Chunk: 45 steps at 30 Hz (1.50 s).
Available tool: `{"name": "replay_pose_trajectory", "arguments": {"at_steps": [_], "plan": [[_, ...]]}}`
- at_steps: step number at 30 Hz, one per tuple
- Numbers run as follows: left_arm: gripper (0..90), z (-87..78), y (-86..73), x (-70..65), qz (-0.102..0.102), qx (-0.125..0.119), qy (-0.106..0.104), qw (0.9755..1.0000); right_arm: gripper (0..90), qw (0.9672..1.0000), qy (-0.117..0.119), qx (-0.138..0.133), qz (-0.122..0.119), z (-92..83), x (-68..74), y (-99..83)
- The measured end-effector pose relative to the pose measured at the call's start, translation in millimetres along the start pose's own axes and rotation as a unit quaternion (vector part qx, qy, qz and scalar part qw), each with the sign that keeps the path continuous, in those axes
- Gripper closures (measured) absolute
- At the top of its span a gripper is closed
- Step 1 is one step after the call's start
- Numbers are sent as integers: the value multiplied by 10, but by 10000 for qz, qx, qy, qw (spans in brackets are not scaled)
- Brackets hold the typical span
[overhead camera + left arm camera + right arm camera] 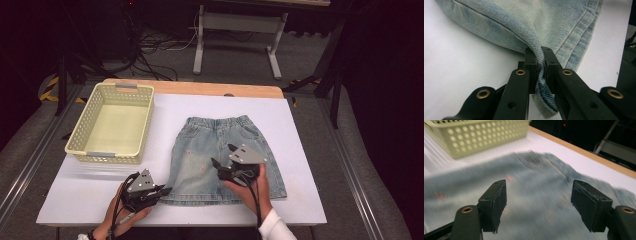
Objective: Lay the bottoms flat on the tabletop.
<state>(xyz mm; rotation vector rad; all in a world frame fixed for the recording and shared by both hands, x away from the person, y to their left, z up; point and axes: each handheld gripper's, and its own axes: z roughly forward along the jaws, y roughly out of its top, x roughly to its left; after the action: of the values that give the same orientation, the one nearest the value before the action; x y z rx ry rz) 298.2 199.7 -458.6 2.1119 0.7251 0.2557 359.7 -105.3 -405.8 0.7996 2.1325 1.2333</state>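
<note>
Left gripper [539, 58]: jaws are clamping the skirt [544, 22] hem; the left gripper view is showing denim pinched between them.
Right gripper [537, 202]: jaws are standing apart with nothing between, hovering over blurred denim in the right gripper view.
Skirt [220, 150]: the high view is showing it lying flat mid-table, hem toward the person, waistband far.
Table [300, 130]: bare white room is lying right of the skirt and along the near edge.
Basket [112, 122]: sitting far left, apart from the skirt.

Bright overhead light on the white table [300, 130], dark surroundings; right gripper view smeared by motion (denim especially)
</note>
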Motion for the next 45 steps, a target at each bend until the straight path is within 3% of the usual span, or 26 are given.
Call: {"name": "replay_pose_trajectory", "arguments": {"at_steps": [1,3,4,5,8,9,13,14,15,17,19,22,23,24,25,26,27,31,37,45], "plan": [[848,0,-3,1,12,-18,20,10000,293,9999,151,52,-40,165,97,135],[848,13,-7,-9,13,-9,29,10000,291,9994,331,88,-17,325,180,234],[848,13,-7,-9,13,-9,29,10000,291,9994,331,88,-17,325,180,234],[848,27,1,-21,53,17,29,10000,289,9986,455,234,-149,557,319,346],[848,47,22,-41,73,18,31,10000,290,9980,537,280,-173,674,396,394],[849,64,40,-55,100,22,36,9999,306,9971,599,427,-197,842,480,441],[849,93,54,-76,113,24,41,9999,331,9950,702,708,-64,1045,540,451],[849,99,58,-77,134,43,38,9999,361,9931,710,924,-160,1153,586,441],[849,109,64,-80,163,65,46,9998,361,9931,710,924,-160,1153,586,441],[849,134,81,-103,192,125,83,9997,439,9903,634,1192,-336,1253,618,409],[849,155,91,-118,187,138,100,9997,485,9877,612,1433,-161,1366,572,346],[849,176,103,-114,188,155,128,9996,521,9865,641,1508,-39,1400,527,323],[849,182,103,-114,166,152,114,9997,626,9850,728,1566,-21,1407,511,320],[849,185,105,-111,179,154,124,9996,626,9850,728,1566,-21,1407,511,320],[848,184,115,-99,265,189,215,9992,740,9832,796,1637,-91,1403,515,332],[848,184,115,-99,265,189,215,9992,740,9832,796,1637,-91,1403,515,332],[848,175,117,-70,213,178,218,9994,802,9827,804,1667,-101,1401,498,343],[848,145,122,-20,181,126,262,9994,828,9840,801,1591,-35,1389,476,382],[849,9,156,64,127,-57,400,9991,833,9893,797,1218,-16,1347,453,589],[850,-263,155,124,96,-334,518,9981,835,9916,866,940,-206,1374,590,863]]}}
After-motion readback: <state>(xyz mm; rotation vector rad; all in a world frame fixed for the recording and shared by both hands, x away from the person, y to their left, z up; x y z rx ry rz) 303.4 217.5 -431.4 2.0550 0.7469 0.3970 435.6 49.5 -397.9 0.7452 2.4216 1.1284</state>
